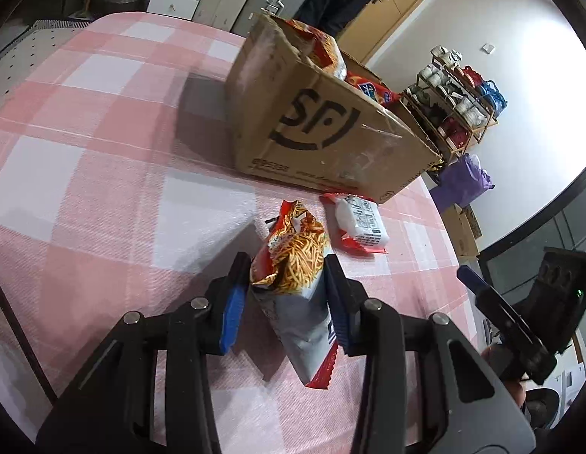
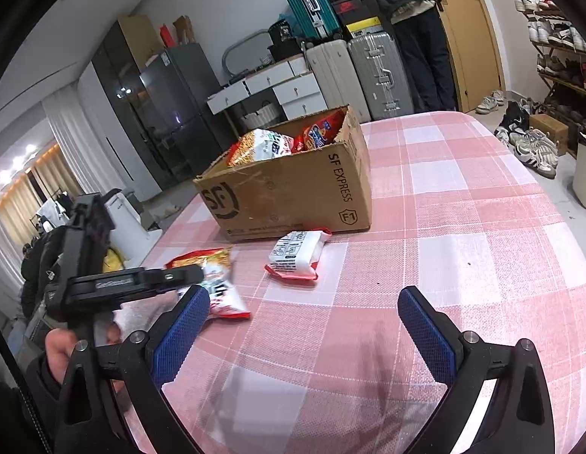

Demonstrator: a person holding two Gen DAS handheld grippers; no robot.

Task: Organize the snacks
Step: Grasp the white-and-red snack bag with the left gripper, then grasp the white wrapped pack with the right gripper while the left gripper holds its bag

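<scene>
My left gripper (image 1: 287,283) is shut on a noodle snack bag (image 1: 296,261), held between the blue pads just over the pink checked tablecloth; the bag also shows in the right wrist view (image 2: 217,283). A white snack packet (image 1: 359,221) lies on the cloth in front of the cardboard SF box (image 1: 323,128), and it also shows in the right wrist view (image 2: 296,253). The box (image 2: 293,193) holds several snack bags. My right gripper (image 2: 304,317) is open and empty, low over the cloth to the right of the left gripper (image 2: 141,280).
The table (image 2: 463,196) carries a pink and white checked cloth. Suitcases (image 2: 376,72), a drawer unit and a standing person (image 2: 417,30) are behind it. A shoe rack (image 2: 557,56) and loose shoes stand at the right.
</scene>
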